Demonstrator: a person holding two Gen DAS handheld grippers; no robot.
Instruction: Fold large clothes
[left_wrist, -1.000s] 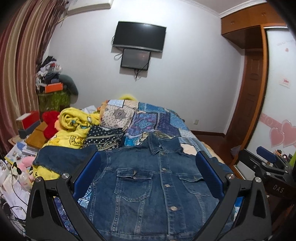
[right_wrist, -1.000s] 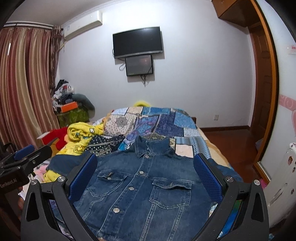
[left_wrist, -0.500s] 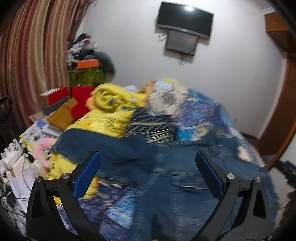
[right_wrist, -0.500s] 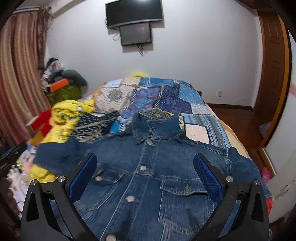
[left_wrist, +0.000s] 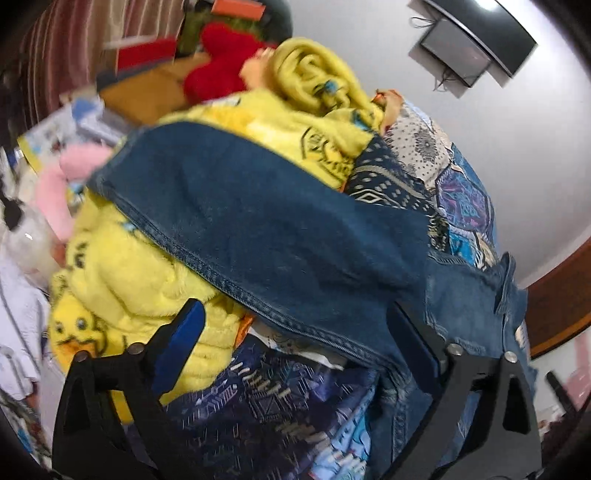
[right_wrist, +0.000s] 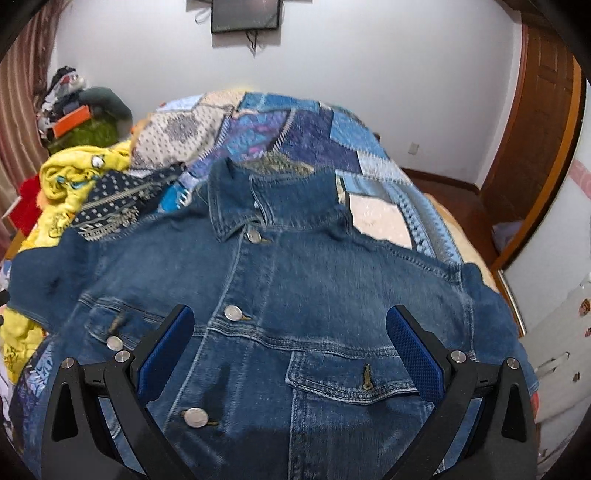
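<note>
left claw (left_wrist: 295, 332) tilted hard over, rolled w/ its view skewed, pointing steeply down. jaws wide apart but just been closing in a touch; denim sleeve runs between them, the right-hand finger (left_wrist: 417, 343) up against the cloth edge, the left-hand blue pad (left_wrist: 183, 347) clear of it, no squeeze showing. pic is smeared w/ motion blur. right claw (right_wrist: 290, 343) sits level in its view, also angled downward, both blue pads (right_wrist: 413, 350) spread wide and hanging above the jacket front, nothing pinched. no hand or sleeve of the person showing in either view.
</note>
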